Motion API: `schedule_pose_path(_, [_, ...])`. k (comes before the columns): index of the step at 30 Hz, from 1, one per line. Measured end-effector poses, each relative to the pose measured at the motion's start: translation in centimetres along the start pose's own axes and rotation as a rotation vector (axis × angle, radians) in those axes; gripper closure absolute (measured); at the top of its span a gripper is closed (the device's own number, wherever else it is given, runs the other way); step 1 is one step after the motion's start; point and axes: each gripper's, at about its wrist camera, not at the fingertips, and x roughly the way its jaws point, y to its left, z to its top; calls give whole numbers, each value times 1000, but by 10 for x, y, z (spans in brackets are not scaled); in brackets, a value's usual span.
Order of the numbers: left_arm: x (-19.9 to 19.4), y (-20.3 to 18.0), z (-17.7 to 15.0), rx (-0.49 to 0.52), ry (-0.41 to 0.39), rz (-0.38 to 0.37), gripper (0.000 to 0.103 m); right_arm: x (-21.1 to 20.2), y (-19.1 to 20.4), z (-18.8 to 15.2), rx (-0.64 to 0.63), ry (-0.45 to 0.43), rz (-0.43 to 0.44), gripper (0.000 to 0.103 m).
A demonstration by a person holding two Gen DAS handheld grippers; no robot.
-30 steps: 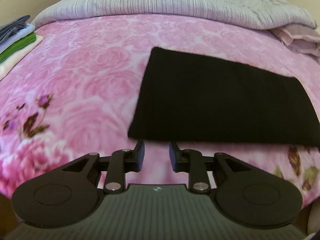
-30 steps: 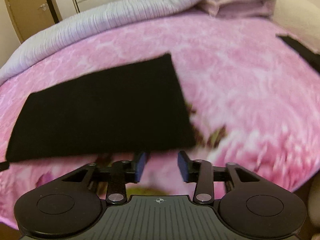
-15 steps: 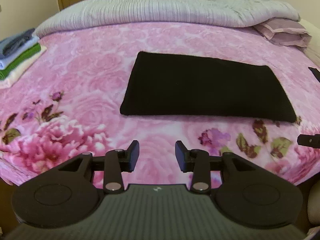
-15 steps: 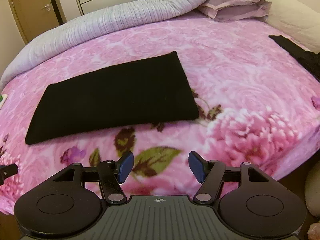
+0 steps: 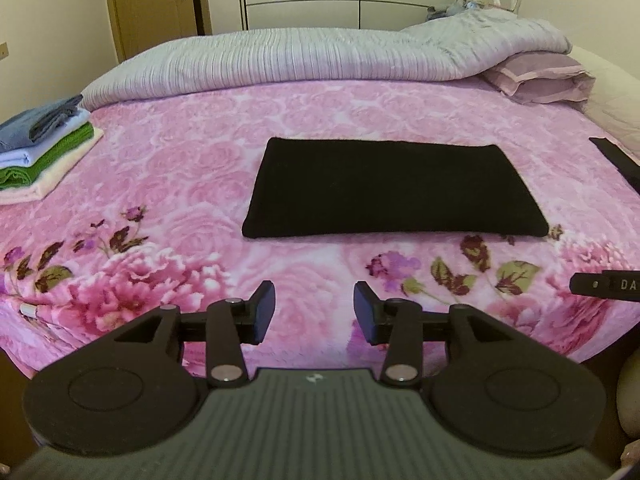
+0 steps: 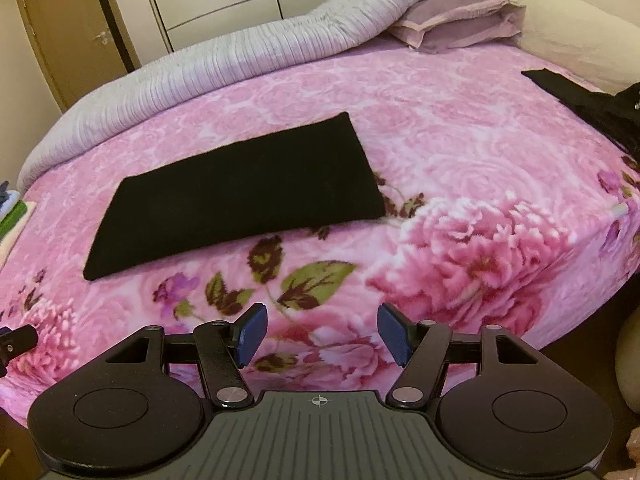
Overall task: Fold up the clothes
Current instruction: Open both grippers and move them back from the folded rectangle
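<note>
A black garment (image 5: 390,188), folded into a flat rectangle, lies on the pink floral bedspread (image 5: 192,184); it also shows in the right wrist view (image 6: 240,196). My left gripper (image 5: 315,312) is open and empty, held back over the bed's near edge, apart from the garment. My right gripper (image 6: 322,334) is open and empty, also near the bed's front edge, apart from the garment. The tip of the right gripper shows at the right edge of the left wrist view (image 5: 604,286).
A stack of folded clothes (image 5: 40,148) sits at the bed's left side. More black clothing (image 6: 588,100) lies at the right side. A rolled grey duvet (image 5: 320,56) and a purple pillow (image 5: 544,80) lie at the back. A wardrobe and a door stand behind.
Both grippers have pulled back from the folded black garment toward the bed's near edge and their jaws have opened wider. The garment lies still.
</note>
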Motion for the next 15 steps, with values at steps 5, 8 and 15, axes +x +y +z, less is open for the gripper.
schedule_pose_path(5, [-5,-2,-1,1,-7,-2,61,-4,-3,-2,7,-10,5,38])
schedule_pose_path(8, [-2,-2,1,0,-2,1,60,1,-4,-1,13,1,-2,38])
schedule_pose_path(15, [22,0,11,-4,29,0,60,23,1,7,-8,33,-20,38])
